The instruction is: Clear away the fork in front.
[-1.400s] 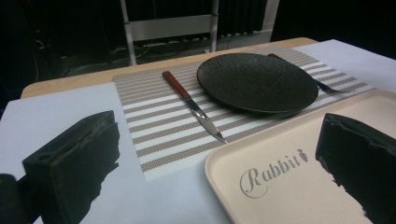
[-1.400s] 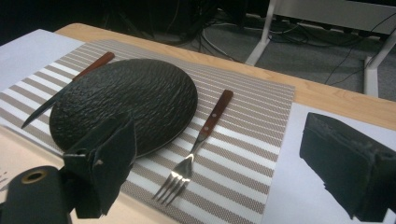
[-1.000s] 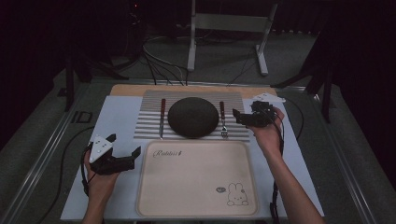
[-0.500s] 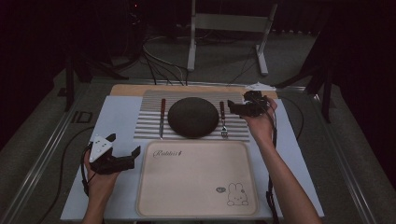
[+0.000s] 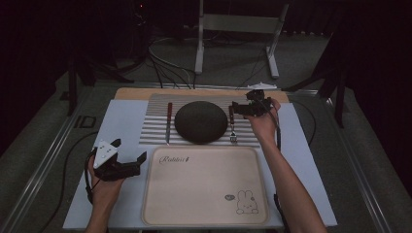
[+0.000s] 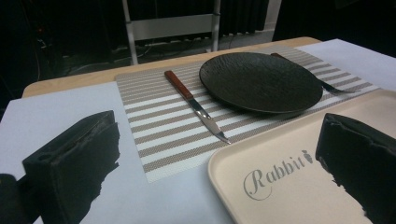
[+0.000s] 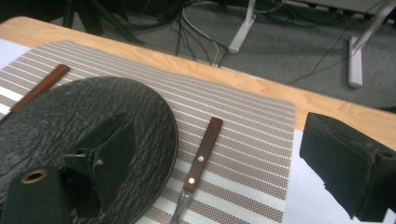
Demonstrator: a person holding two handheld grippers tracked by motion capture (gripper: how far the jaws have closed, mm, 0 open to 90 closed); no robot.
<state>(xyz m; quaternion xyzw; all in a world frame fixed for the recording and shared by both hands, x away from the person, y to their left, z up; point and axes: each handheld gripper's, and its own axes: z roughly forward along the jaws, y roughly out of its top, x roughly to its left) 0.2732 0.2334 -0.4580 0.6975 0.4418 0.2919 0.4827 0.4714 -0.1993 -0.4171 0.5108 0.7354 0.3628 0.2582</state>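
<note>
A dark round plate [image 5: 200,121] sits on a striped placemat [image 5: 155,104], with a brown-handled knife [image 5: 168,121] to its left and a brown-handled fork [image 5: 232,126] to its right. My right gripper [image 5: 235,106] hovers open over the far end of the fork. In the right gripper view its jaws [image 7: 219,128] straddle the fork handle [image 7: 201,156] without touching it, one jaw above the plate [image 7: 60,116]. My left gripper [image 5: 130,150] rests open at the near left, beside a beige tray [image 5: 204,194]. The left gripper view looks between open jaws [image 6: 219,121] at the knife [image 6: 196,100] and plate [image 6: 259,81].
The beige tray [image 6: 299,186] carries the word "Rabbit" and a bunny drawing. Placemat and tray lie on a white sheet [image 5: 121,126] over a wooden tabletop [image 5: 131,92]. Cables and a metal stand [image 5: 233,29] are on the floor beyond the table.
My right gripper has moved away from the person and leftward, coming over the fork's handle end. The left gripper has stayed put.
</note>
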